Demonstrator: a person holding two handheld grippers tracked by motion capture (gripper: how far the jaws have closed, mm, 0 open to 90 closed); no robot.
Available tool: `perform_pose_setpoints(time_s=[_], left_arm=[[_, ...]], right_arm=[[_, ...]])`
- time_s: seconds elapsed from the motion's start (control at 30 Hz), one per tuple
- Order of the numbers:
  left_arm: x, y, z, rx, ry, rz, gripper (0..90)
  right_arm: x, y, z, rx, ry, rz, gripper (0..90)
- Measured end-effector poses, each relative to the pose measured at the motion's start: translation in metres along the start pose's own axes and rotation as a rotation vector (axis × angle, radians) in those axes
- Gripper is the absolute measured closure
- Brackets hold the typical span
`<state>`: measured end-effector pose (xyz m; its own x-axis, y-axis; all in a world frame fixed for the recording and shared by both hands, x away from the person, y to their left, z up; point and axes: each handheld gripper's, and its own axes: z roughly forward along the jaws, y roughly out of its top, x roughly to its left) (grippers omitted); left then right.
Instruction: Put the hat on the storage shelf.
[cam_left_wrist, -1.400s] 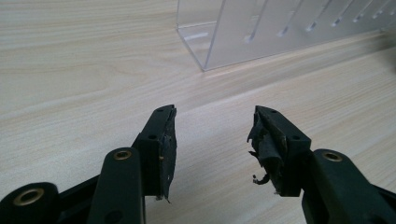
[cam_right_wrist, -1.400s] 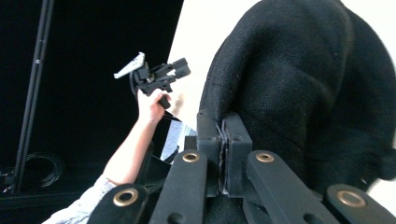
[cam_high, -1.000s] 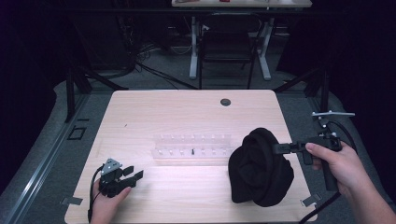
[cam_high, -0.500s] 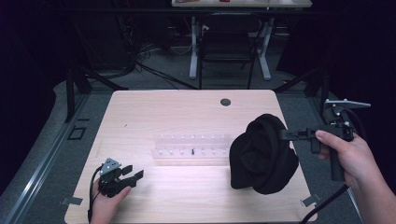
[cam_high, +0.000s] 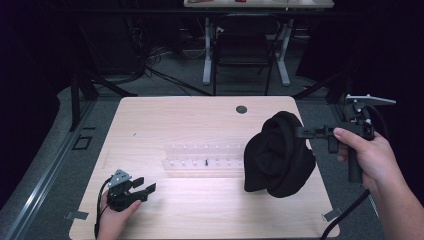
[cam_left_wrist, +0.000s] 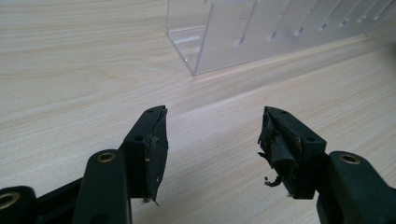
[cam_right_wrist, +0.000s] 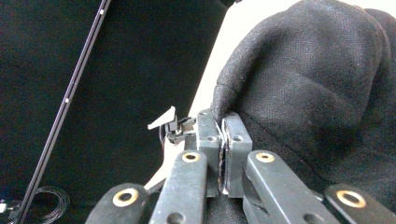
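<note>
My right tool (cam_high: 300, 132) is clenched on a fold of the black cloth (cam_high: 277, 155). In the right gripper view its two jaws stand pressed together at the tips with the fabric (cam_right_wrist: 322, 93) pinched between them. In the high view the cloth hangs as a bunched, rounded bundle at about four o'clock on the worktop (cam_high: 200, 115); most of it seems lifted, though I cannot tell whether its bottom edge touches the wood. My right hand (cam_high: 367, 155) holds that tool out past the worktop's three o'clock edge, with the jaws pointing in toward the cloth.

My left tool (cam_high: 142, 185) sits low at about seven o'clock, near the front edge, gripped by my left hand (cam_high: 112, 217). Its jaws have just been opening and now stand released, wide apart; in the left gripper view I see only bare wood (cam_left_wrist: 93, 56) between the worn pads.

A clear plastic rack (cam_high: 205, 157) with a row of slots lies across the middle of the worktop, just beside the cloth on its nine o'clock side and well apart from the left tool. A small dark round spot (cam_high: 241, 109) marks the wood toward twelve o'clock.
</note>
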<state>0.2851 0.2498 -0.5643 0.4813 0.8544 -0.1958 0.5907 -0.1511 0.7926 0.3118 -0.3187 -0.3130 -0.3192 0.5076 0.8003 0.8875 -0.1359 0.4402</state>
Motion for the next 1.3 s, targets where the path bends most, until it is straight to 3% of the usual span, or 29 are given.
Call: perform_pose_setpoints(time_s=[0.17, 0.5, 0.97, 1.3], left_arm=[[0.002, 0.000, -0.001, -0.003, 0.026, -0.012, 41.1], [0.003, 0.000, 0.000, -0.001, 0.036, -0.020, 39.5], [0.007, 0.001, -0.005, -0.034, 0.069, -0.040, 38.9], [0.008, 0.001, -0.006, -0.028, 0.060, -0.044, 38.9]], right_arm=[[0.004, 0.005, 0.005, -0.010, -0.001, -0.004, 88.0], [0.012, 0.016, 0.016, -0.011, -0.003, -0.020, 88.0], [0.022, 0.034, 0.039, -0.028, -0.004, -0.040, 87.9], [0.031, 0.045, 0.057, -0.025, -0.005, -0.044, 87.8]])
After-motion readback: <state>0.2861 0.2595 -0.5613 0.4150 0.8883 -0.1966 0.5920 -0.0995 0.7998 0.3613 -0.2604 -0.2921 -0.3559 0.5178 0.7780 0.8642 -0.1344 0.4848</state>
